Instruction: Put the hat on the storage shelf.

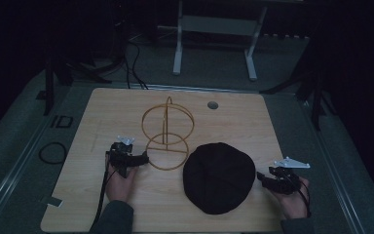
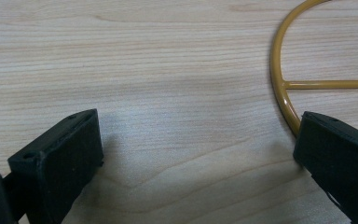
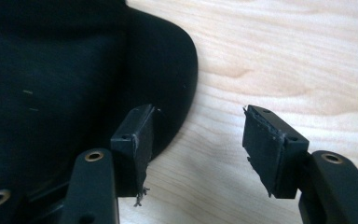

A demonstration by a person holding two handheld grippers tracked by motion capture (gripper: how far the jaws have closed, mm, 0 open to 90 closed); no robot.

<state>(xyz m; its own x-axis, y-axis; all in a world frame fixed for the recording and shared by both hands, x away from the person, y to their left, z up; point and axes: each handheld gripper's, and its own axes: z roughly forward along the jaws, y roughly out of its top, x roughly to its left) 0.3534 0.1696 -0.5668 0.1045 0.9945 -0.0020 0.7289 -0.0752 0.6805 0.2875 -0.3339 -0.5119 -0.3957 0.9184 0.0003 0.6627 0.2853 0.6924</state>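
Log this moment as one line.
left gripper: open, at gold wire hat stand base | right gripper: open, beside black flat cap

the high view looks forward and down from above the person's side, far enough off to take in the whole tabletop (image 1: 233,122) and the dim floor beyond it, with both forearms entering from the bottom edge. the left gripper view rides low on the left tongs (image 2: 196,154), very near the wood, looking along its jaws at bare grain and one curved stretch of the wire stand (image 2: 279,70); the high view shares that stretch as the stand's base ring (image 1: 168,153). the right gripper view sits just as close on the right tongs (image 3: 193,140), facing the rim of the black cap (image 3: 74,70), which the high view also holds (image 1: 219,178).
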